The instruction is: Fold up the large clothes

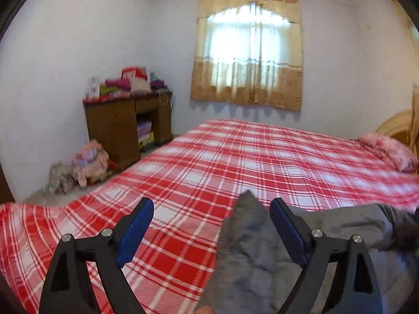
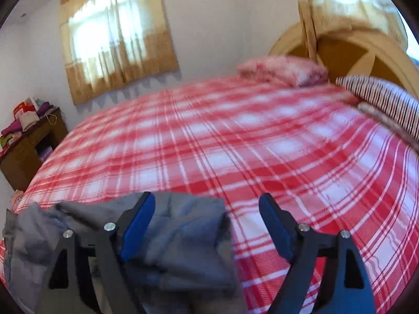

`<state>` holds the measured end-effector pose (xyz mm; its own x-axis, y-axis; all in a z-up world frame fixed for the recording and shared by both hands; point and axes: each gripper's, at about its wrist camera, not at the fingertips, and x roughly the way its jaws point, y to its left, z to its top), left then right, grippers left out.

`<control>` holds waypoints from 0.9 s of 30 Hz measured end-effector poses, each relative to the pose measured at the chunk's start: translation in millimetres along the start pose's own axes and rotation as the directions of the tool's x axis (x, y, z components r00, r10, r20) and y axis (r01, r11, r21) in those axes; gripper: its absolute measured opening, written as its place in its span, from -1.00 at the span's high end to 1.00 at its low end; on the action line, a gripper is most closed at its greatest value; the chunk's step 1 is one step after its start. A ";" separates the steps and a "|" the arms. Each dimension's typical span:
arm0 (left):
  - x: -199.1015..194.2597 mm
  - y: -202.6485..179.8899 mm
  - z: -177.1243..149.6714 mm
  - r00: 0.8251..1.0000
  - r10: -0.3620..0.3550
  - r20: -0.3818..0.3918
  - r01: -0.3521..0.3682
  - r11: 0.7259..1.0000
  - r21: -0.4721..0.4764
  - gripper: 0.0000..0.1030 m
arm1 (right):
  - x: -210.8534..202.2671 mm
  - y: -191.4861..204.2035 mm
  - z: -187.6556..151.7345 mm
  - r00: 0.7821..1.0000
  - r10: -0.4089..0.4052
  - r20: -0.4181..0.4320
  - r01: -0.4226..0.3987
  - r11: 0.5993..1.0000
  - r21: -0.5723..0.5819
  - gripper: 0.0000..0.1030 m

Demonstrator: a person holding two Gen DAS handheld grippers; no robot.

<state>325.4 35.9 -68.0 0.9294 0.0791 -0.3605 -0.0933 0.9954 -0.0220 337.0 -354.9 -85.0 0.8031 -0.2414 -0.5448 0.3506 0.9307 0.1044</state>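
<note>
A grey garment (image 1: 251, 251) lies crumpled on the near edge of the bed with the red and white plaid cover (image 1: 209, 162). My left gripper (image 1: 212, 209) is open above it; a raised grey corner stands between its blue pads, closer to the right one. In the right wrist view the garment (image 2: 180, 238) lies at lower left on the plaid cover (image 2: 235, 141). My right gripper (image 2: 207, 206) is open, its left finger over the cloth and its right finger over bare cover. Neither holds anything.
A pink pillow (image 1: 390, 151) and a striped pillow (image 2: 382, 99) lie by the wooden headboard (image 2: 348, 52). A brown cabinet (image 1: 125, 128) with stacked cloth stands left of the bed, soft toys (image 1: 86, 164) on the floor beside it. A curtained window (image 1: 248, 49) is behind.
</note>
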 end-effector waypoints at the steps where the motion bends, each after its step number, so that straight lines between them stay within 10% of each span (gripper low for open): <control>1: -1.2 -10.1 -3.8 1.000 -0.002 0.012 0.002 1.000 0.024 -0.76 | -8.1 12.6 -2.8 1.000 0.027 0.009 -0.026 0.999 -0.036 -0.63; 8: 25.3 -67.3 -18.1 1.000 -0.011 -0.027 0.015 0.990 0.137 -0.77 | -7.5 108.2 -47.7 0.976 0.183 -0.120 -0.214 0.915 -0.341 -0.22; 16: 86.8 -86.3 -19.7 0.991 0.040 -0.130 -0.020 0.988 0.150 -0.77 | 72.5 70.4 -33.7 0.979 0.014 -0.202 -0.070 0.960 -0.271 -0.19; 27: 159.5 -83.6 -49.0 0.948 0.085 -0.307 -0.061 0.994 0.089 -0.77 | 93.1 59.5 -39.0 0.978 0.032 -0.208 -0.073 0.978 -0.194 -0.19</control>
<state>463.9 -37.3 -169.3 0.7631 0.1431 -0.6303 -0.1172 0.9897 0.0827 413.9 -311.3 -161.9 0.6961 -0.1491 -0.7022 0.1909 0.9814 -0.0191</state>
